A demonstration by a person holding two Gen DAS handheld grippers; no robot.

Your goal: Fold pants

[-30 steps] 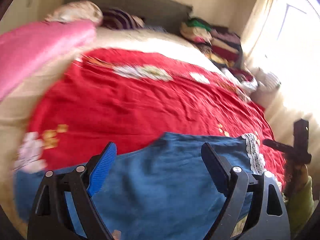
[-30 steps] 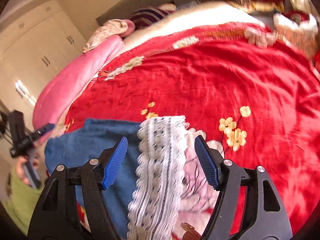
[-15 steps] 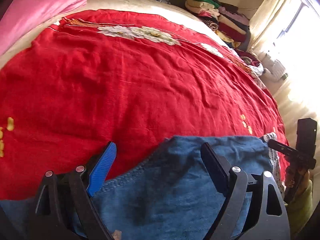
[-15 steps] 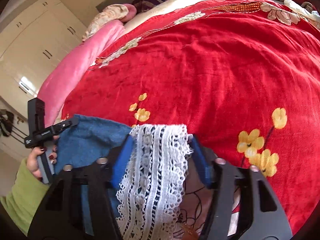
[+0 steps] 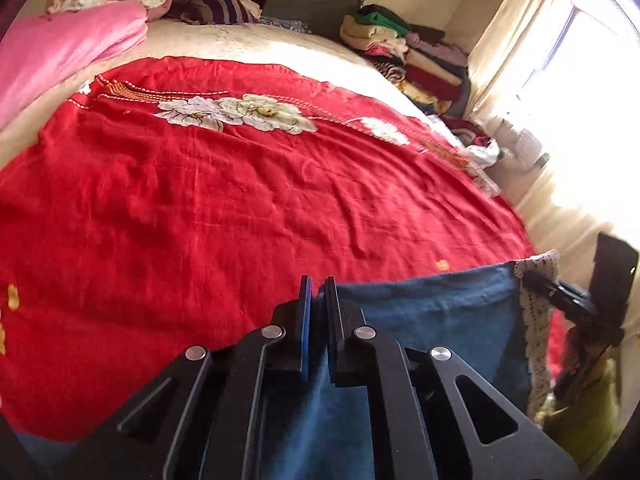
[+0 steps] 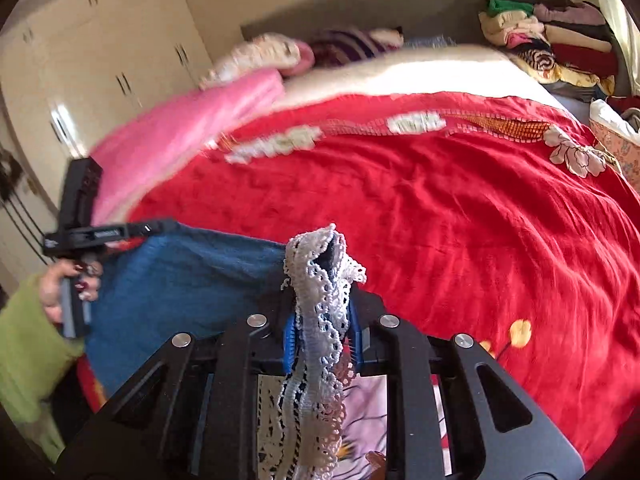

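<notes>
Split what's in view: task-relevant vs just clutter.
In play:
- blue pants with white lace trim
- left hand-held gripper, shut on the pants
- right hand-held gripper, shut on the lace trim
- red bedspread as folding surface

Lying about:
- pink blanket
- stacked clothes
- striped pillow

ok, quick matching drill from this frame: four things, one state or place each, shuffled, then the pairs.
Things:
1. left tool
2. right tool
3. pink blanket
4. stack of folded clothes

States or places:
A. far right corner of the bed
B. shut on the lace trim
C. along the bed's left edge
D. shut on plain blue fabric of the pants

Pairs: 1-D, 2-B, 3-C, 4-A
</notes>
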